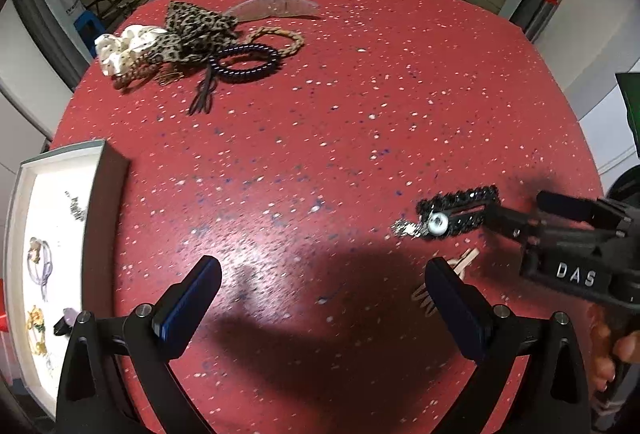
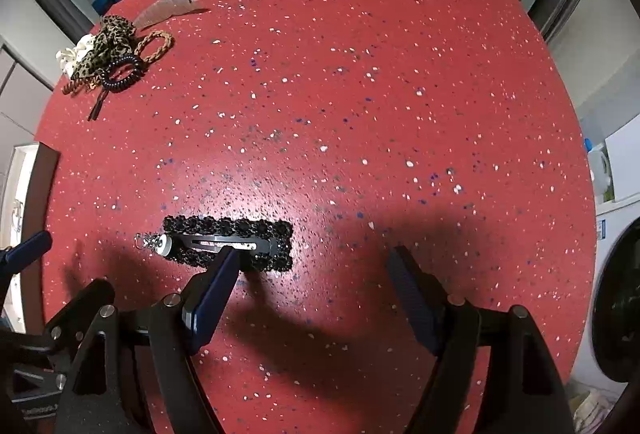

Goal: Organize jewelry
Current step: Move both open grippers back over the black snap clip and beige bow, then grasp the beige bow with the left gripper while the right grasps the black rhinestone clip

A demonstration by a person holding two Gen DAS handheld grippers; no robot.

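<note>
Red speckled table (image 2: 360, 93), black hair clip (image 2: 240, 238)

Bright overhead glare on the red table (image 2: 360, 73), dark shadows below, fisheye-bent edges, slight blur

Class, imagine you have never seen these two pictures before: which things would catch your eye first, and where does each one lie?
First comes the red speckled table that fills both views. Next, the black beaded hair clip lying flat near its front, just ahead of the open right tool, one finger at its edge. Then the heap of hair ties at the far left, and the white tray of small jewelry at the left edge.
</note>
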